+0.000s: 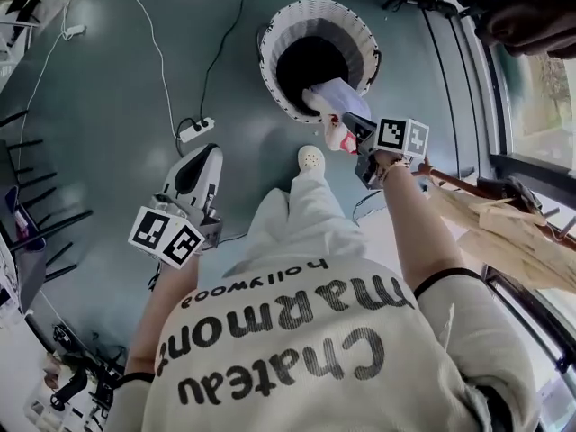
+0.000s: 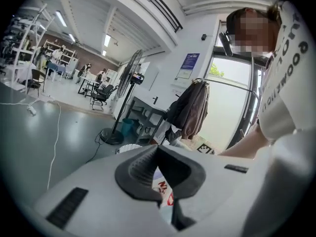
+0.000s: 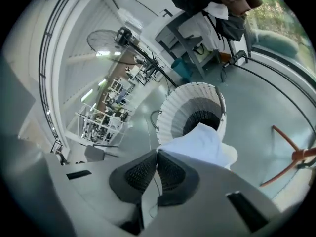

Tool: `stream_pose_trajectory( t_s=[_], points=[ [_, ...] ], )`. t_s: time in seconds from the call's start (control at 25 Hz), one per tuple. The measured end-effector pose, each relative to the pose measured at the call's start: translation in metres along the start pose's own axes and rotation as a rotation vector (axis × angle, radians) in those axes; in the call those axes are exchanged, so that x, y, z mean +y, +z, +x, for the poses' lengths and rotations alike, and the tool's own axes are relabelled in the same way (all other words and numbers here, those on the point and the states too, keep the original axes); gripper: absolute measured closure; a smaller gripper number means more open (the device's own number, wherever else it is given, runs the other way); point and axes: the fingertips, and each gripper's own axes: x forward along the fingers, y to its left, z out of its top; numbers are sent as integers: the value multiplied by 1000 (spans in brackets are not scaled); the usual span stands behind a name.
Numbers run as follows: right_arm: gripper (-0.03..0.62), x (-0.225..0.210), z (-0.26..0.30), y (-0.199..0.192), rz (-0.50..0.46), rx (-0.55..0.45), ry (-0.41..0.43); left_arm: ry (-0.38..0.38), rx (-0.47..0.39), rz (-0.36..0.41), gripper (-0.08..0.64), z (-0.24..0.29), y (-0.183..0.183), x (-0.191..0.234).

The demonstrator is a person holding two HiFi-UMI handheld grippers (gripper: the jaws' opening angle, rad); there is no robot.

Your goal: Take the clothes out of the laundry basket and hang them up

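Observation:
A white woven laundry basket [image 1: 279, 25] stands on the grey floor ahead of me. A white garment [image 1: 328, 97] with red print rises out of it, and my right gripper [image 1: 351, 124] is shut on its top edge above the basket's near rim. The right gripper view shows the pads [image 3: 170, 169] pressed together on the white cloth [image 3: 202, 142], with the basket [image 3: 173, 110] below. My left gripper [image 1: 207, 151] hangs to the left of the basket, shut and empty. In the left gripper view its jaws [image 2: 157, 151] meet, and the garment's red print [image 2: 165, 191] shows beyond them.
A power strip [image 1: 196, 130] and cables lie on the floor left of the basket. A wooden rack with hangers [image 1: 504, 228] stands at my right by the window. My shoe [image 1: 310, 158] is just short of the basket. Dark coats [image 2: 190, 107] hang near the door, and a standing fan [image 2: 129, 78] is beyond.

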Motion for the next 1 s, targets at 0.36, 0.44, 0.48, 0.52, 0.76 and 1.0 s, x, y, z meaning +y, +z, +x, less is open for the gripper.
stream_pose_trajectory(
  t_s=[0.36,0.44,0.48,0.52,0.76,1.0],
  points=[
    [565,161,-98,52,-100,-290,246,-127,-95,60,425,-40,27,-33],
    [565,193,-127,72,-132,-358,294,-144,-113,73,413,-37,31,-41],
    [565,207,-143,80,-125,-385,295,-155,-121,82,410,-35,34,-45],
    [565,220,-157,87,-109,-407,281,-169,-125,94,405,-34,37,-49],
    [565,348,-248,134,-396,-581,325,-244,-50,130,350,-16,46,-71],
    [565,475,-321,144,-726,-696,480,-420,-8,163,314,10,48,-140]
  ],
)
